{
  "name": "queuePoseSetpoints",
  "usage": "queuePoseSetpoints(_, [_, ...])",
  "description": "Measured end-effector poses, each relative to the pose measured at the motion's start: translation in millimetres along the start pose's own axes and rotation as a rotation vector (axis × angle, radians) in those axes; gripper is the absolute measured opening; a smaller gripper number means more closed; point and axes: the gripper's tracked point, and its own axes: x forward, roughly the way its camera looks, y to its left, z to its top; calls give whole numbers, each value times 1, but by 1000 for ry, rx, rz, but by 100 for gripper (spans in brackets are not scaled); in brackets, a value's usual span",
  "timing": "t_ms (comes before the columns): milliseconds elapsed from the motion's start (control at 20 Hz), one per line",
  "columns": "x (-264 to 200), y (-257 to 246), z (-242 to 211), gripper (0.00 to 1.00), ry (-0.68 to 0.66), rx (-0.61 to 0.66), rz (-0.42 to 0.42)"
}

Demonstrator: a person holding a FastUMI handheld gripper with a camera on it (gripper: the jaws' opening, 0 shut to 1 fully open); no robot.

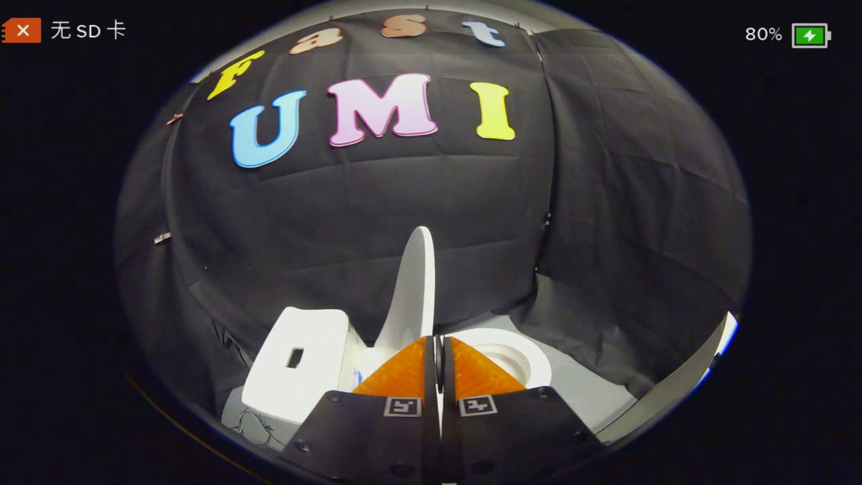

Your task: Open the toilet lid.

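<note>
A small white toilet stands on the booth floor below me. Its lid [414, 286] is raised, standing nearly upright and seen edge-on, just beyond my fingertips. The white seat ring and bowl [522, 357] lie open to the right of the lid. The white tank [296, 367] sits to the left, with a small dark rectangular slot in its top. My gripper [438, 345] hovers above the toilet near the foot of the lid. Its fingers are pressed together with only a thin slit between them and nothing held.
Black cloth walls close in behind and on both sides of the toilet. A pale floor [592, 394] shows to the right of the bowl, with a light-coloured edge [680, 387] curving beyond it. A few thin wires [256, 424] lie at the tank's base.
</note>
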Motion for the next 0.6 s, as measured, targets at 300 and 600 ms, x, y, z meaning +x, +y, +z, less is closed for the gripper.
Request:
queuePoseSetpoints(300, [-15, 83, -5, 10, -36, -80, 86])
queuePoseSetpoints(600, [-28, 171, -21, 11, -80, -220, 161])
